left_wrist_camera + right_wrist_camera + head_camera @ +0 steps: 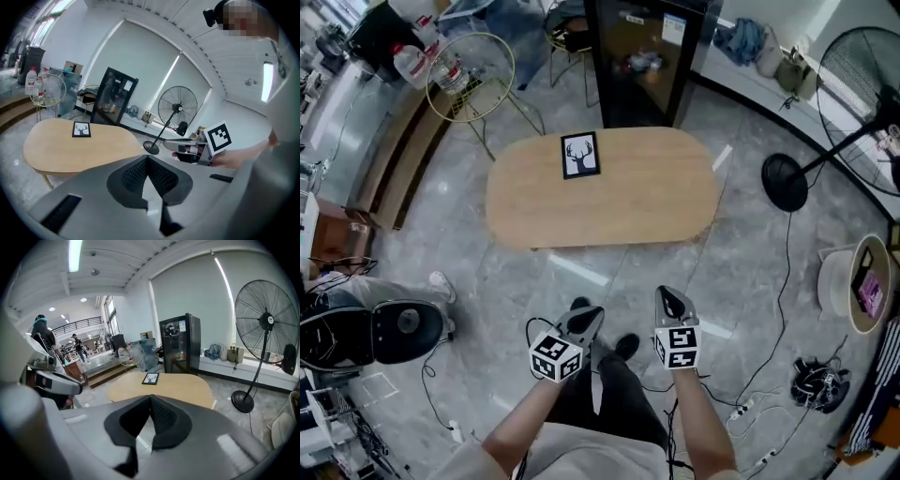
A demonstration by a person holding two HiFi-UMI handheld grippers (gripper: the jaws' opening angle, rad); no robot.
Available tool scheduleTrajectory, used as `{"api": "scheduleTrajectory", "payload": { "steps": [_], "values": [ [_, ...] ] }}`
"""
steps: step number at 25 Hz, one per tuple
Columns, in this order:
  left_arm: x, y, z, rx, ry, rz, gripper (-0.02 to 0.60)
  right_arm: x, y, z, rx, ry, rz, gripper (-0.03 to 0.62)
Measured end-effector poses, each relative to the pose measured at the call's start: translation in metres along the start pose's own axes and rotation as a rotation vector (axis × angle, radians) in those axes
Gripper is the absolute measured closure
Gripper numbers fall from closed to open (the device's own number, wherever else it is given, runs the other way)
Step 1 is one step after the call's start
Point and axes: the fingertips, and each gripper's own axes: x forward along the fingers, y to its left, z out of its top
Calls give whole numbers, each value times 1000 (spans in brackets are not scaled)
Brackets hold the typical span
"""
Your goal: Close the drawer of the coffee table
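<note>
An oval wooden coffee table [609,202] stands on a grey stone floor [487,281] in the middle of the scene, seen from above. A small framed deer picture [580,155] lies on its far-left part.

The person stands on the near side of the table. They hold the left gripper [584,319] and the right gripper [672,302] side by side above the floor. Both are close to the person's body and well apart from the table's near edge, and both point towards the table. The left gripper's jaws meet tip to tip with nothing between them. The right gripper's jaws are pressed together the same way and are also empty.

No drawer juts out from under the table on any side that shows, and the near edge runs unbroken. The drawer front is hidden beneath the top from this high angle. The drawer is therefore probably pushed home and the task looks finished, though the pictures cannot confirm this. At most, a check that the drawer sits flush would remain.
</note>
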Motion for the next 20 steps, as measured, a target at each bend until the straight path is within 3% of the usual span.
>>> {"api": "scheduleTrajectory", "payload": {
  "steps": [10,20],
  "values": [
    [-80,-42,101,18,-115,18,575,-89,65,115,-11,-34,111,583],
    [-195,-75,183,143,-243,-11,575,-164,131,227,-140,-191,113,583]
  ]
}}
